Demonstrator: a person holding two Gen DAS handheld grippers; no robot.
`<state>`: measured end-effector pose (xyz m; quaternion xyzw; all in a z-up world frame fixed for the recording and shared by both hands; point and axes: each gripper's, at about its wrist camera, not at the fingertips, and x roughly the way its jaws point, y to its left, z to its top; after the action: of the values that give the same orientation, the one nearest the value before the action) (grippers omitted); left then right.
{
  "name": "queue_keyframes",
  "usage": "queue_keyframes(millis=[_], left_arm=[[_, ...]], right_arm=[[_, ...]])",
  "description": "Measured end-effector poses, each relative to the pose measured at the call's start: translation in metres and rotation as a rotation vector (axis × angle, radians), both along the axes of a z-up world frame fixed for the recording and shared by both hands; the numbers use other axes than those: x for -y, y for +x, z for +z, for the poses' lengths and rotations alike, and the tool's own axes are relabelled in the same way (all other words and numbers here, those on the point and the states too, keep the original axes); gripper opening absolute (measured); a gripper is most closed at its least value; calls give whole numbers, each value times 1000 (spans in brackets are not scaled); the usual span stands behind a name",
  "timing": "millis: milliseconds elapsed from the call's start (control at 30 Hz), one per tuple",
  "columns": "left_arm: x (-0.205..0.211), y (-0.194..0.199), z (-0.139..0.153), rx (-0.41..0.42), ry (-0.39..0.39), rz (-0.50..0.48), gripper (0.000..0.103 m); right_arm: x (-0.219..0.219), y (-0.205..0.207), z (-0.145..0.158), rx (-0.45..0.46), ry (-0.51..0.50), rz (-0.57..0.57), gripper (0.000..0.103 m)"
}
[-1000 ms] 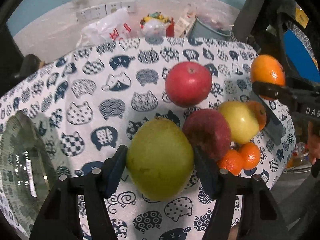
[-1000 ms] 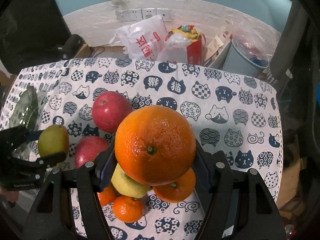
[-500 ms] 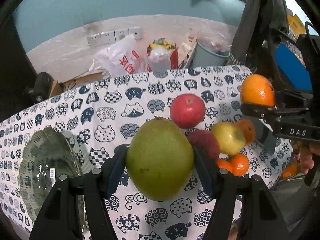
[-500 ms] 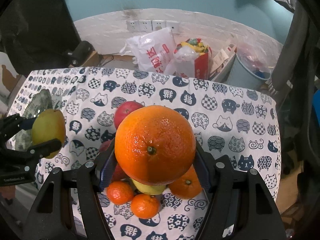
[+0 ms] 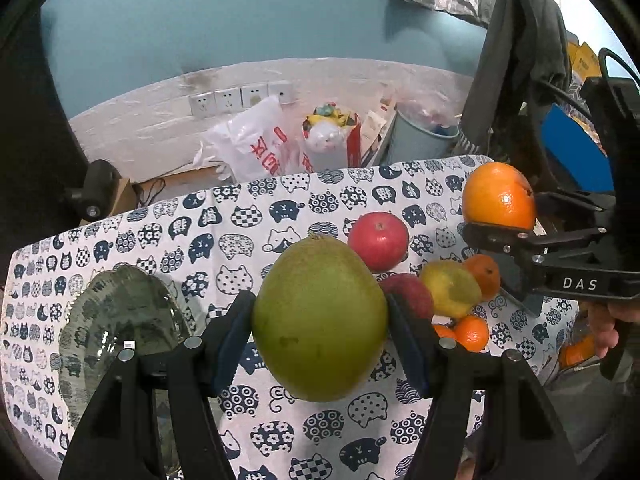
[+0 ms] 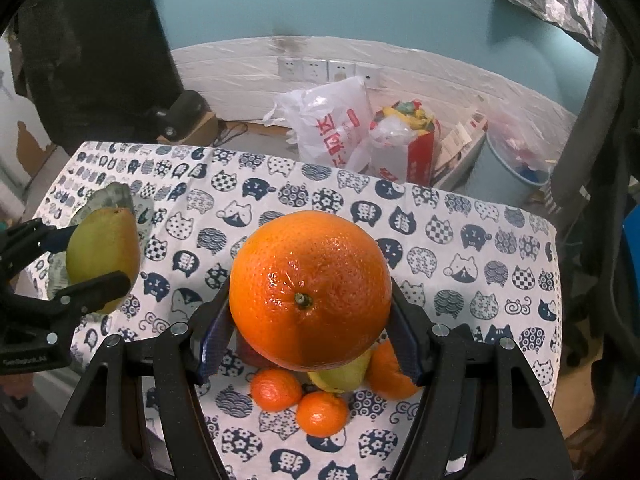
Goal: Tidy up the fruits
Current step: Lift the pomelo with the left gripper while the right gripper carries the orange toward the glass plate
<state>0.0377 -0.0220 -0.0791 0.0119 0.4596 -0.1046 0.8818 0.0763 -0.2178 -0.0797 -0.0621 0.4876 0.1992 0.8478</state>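
My left gripper (image 5: 320, 336) is shut on a green pear (image 5: 320, 320) and holds it high above the table; it also shows in the right wrist view (image 6: 102, 256). My right gripper (image 6: 310, 320) is shut on a large orange (image 6: 310, 292), seen too in the left wrist view (image 5: 498, 196). On the cat-print cloth (image 5: 240, 224) lie a red apple (image 5: 378, 240), a darker red apple (image 5: 412, 294), a yellow pear (image 5: 450, 288) and small mandarins (image 6: 276, 388). A glass bowl (image 5: 116, 320) sits at the table's left.
Behind the table are white plastic bags (image 5: 252, 144), a red bag (image 6: 416, 148), a grey bin (image 6: 504, 172) and wall sockets (image 5: 240, 96). A dark garment (image 5: 516, 52) hangs at the right. The table's edges are close on all sides.
Both grippers have risen with their fruit, so the table and the fruit pile look smaller and farther. The bowl has come more into view at the left.
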Motion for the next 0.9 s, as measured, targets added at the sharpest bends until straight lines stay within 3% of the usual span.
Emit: queue_keyframes(millis=[900], left_arm=[[-59, -18, 17, 33, -45, 115, 68]], right_arm=[[-74, 1, 19, 22, 29, 114, 69]])
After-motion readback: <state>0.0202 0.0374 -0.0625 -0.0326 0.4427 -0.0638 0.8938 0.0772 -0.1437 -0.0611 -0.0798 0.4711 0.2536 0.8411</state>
